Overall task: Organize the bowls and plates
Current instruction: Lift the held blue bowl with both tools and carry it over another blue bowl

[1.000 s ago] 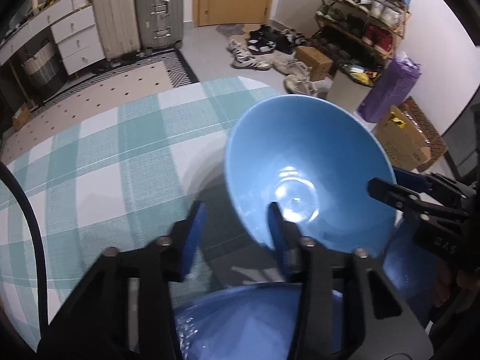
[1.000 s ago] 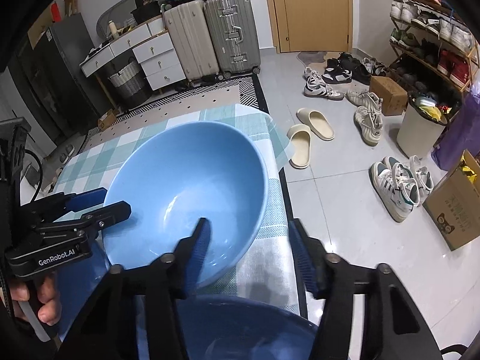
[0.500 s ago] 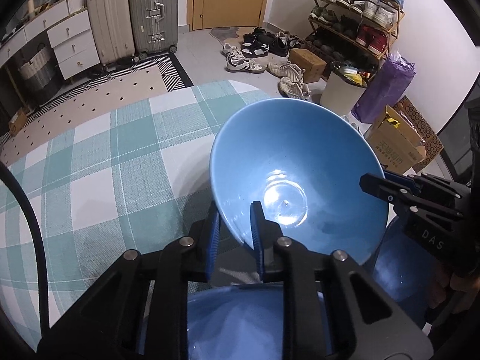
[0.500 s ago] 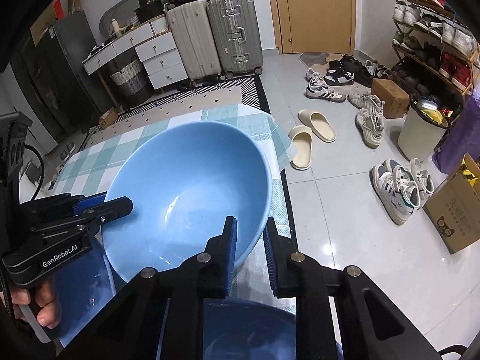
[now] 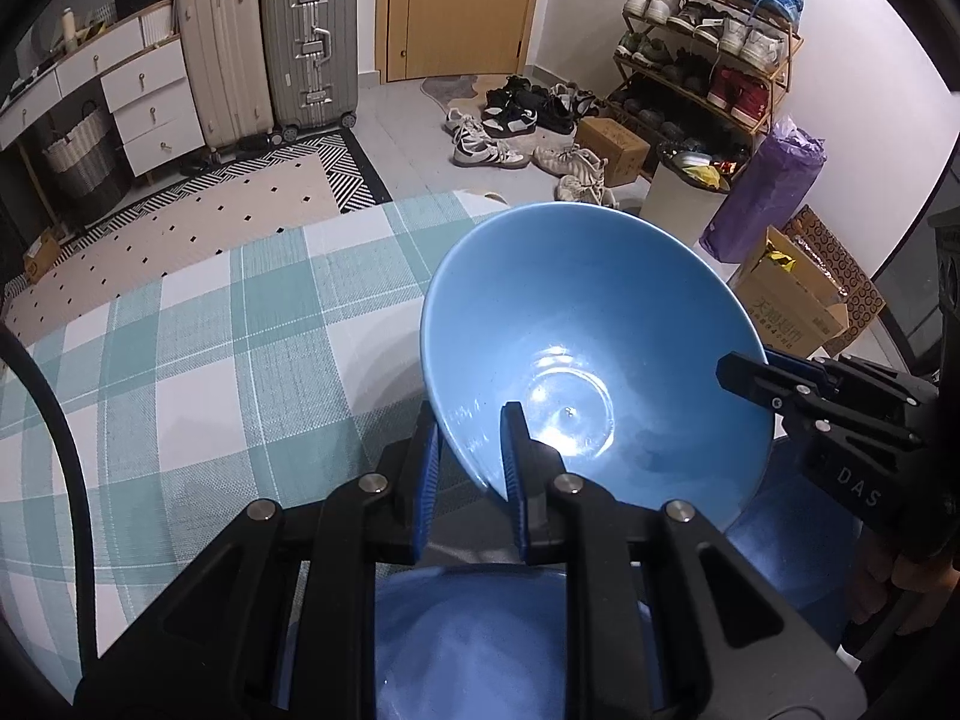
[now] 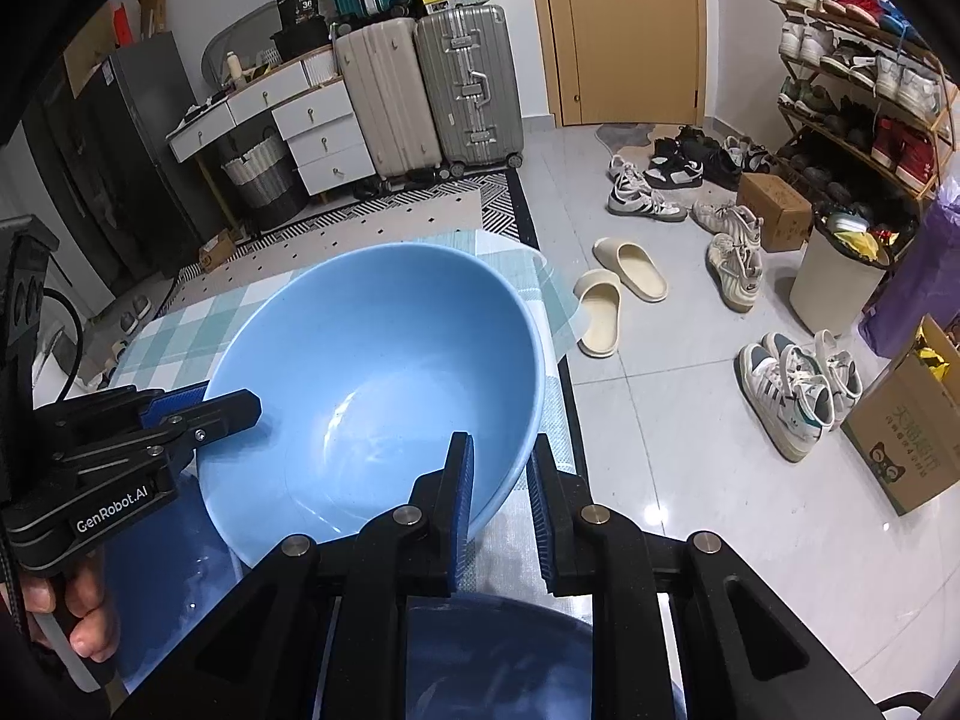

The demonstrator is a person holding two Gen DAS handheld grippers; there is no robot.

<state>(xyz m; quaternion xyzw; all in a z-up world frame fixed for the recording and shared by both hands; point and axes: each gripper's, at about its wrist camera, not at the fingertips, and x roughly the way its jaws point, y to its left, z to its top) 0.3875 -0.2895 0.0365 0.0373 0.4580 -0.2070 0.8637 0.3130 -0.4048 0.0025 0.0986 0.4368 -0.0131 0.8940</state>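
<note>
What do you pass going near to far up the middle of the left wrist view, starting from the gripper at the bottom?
left gripper, shut on the rim → light blue bowl → sneakers on the floor → wooden door

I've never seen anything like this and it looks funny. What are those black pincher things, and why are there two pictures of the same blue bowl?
Those are grabbing tools that a person holds, one in each hand. Each tool has a small camera looking along its two fingers, so you get two pictures of one moment. One picture is from the left tool, the other from the right tool. Both tools are pinched shut on the rim of the same light blue bowl, one on each side, and it sits tilted. Below it are darker blue dishes on a table with a green and white checked cloth. Shoes and suitcases are in the room behind.
</note>
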